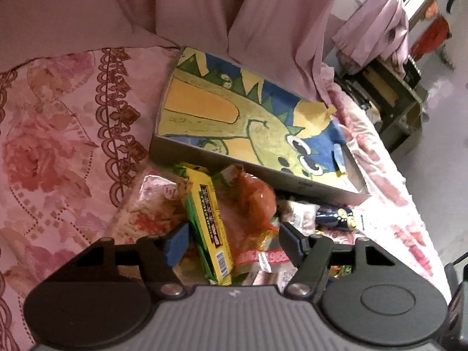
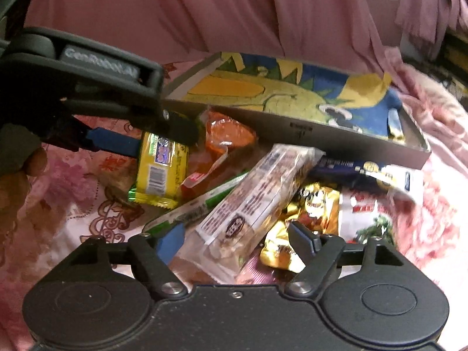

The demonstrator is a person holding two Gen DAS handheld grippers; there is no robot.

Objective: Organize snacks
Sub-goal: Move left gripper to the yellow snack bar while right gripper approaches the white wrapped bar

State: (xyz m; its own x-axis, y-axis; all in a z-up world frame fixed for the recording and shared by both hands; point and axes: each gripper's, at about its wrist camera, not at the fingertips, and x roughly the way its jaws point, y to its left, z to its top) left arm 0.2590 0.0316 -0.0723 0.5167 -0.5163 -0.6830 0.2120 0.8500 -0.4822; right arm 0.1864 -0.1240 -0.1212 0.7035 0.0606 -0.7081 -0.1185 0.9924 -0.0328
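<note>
We are holding the left gripper (image 1: 231,245) over the heap with its jaws parted around a yellow bar (image 1: 209,228); in the right wrist view its pads (image 2: 117,142) are lying along the bar's two sides, though we cannot tell whether they are pressing it. We are keeping the right gripper (image 2: 237,242) spread too, a clear packet (image 2: 251,201) lying between its fingers, the pads looking apart from it.

Snacks are crowding the gaps: an orange pouch (image 1: 257,196) at one o'clock from the bar, a gold pouch (image 2: 310,213) at three o'clock from the packet, a dark blue wrapper (image 2: 351,168) further out at two o'clock. Beyond them, at twelve o'clock, a shallow tray (image 1: 234,163) with a dinosaur picture is sitting, its grey near wall closing off the heap on that side. Free space is showing at nine o'clock, where the flowered cloth (image 1: 58,146) is lying bare.

A pink curtain (image 1: 204,8) is hanging behind the tray; at two o'clock a shelf (image 1: 400,108) is standing on a pale floor.
</note>
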